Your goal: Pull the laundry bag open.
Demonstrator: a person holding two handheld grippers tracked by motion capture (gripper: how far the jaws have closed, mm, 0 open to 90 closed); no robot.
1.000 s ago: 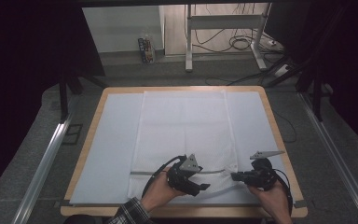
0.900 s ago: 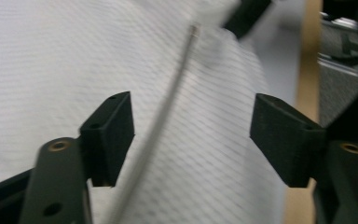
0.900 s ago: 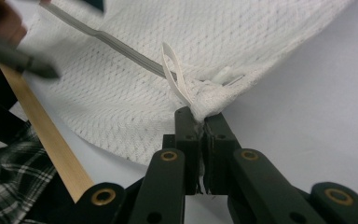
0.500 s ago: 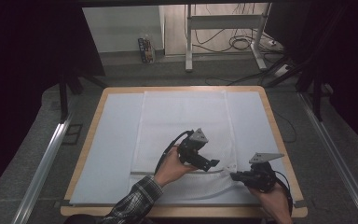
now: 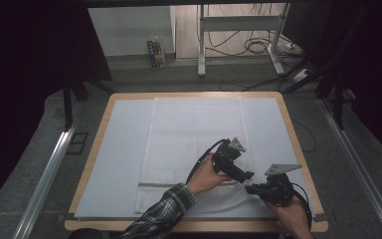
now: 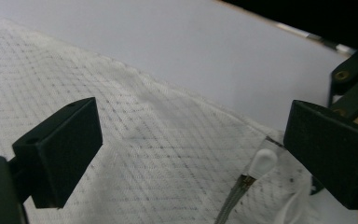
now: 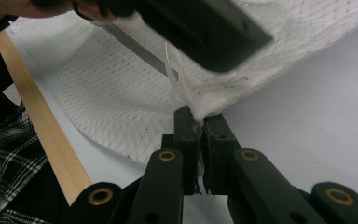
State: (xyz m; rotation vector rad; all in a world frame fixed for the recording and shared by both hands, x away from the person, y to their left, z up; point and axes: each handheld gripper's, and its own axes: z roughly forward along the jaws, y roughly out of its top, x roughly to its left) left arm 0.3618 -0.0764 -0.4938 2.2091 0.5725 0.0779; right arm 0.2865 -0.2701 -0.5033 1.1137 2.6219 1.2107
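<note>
1. The white mesh cloth [image 5: 194,144] lies spread flat down the middle of the pale-covered desk [image 5: 119,149]; its far part looks smooth, so I judge the laying-out mostly done
2. The left claw [image 5: 246,175] hovers over the cloth's near right part with jaws spread wide after just opening, nothing between them
3. The right claw [image 5: 248,189], jaws pressed together, pinches the cloth's near right corner, which is lifted and puckered; flattening or folding that corner seems left
4. No brand, label or writing is readable; a small white tag [image 7: 177,77] at the corner looks blank
</note>
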